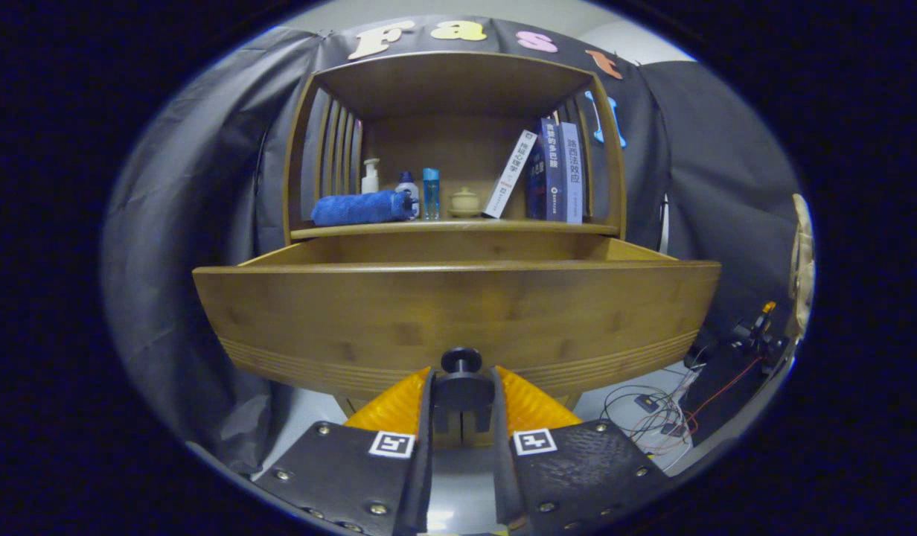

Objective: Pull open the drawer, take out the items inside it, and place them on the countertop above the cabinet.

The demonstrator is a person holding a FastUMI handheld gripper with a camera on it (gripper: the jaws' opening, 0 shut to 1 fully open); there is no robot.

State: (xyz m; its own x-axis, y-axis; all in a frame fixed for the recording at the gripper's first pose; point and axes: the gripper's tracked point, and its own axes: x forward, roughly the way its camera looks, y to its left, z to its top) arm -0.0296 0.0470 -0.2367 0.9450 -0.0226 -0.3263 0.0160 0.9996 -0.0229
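Drawer (458,313) stands pulled out from the cabinet (458,82), its front filling the space just ahead of the fingers; its inside is hidden behind the front panel. The gripper (462,391) is clamped on the dark knob (461,360), both fingers pressing its stem. On the countertop (458,226) above, left to right: a blue rolled towel (358,208), a pump bottle (370,176), a blue bottle (431,193), a small lidded jar (464,202), and books (551,171) with Chinese spine titles too small to read surely.
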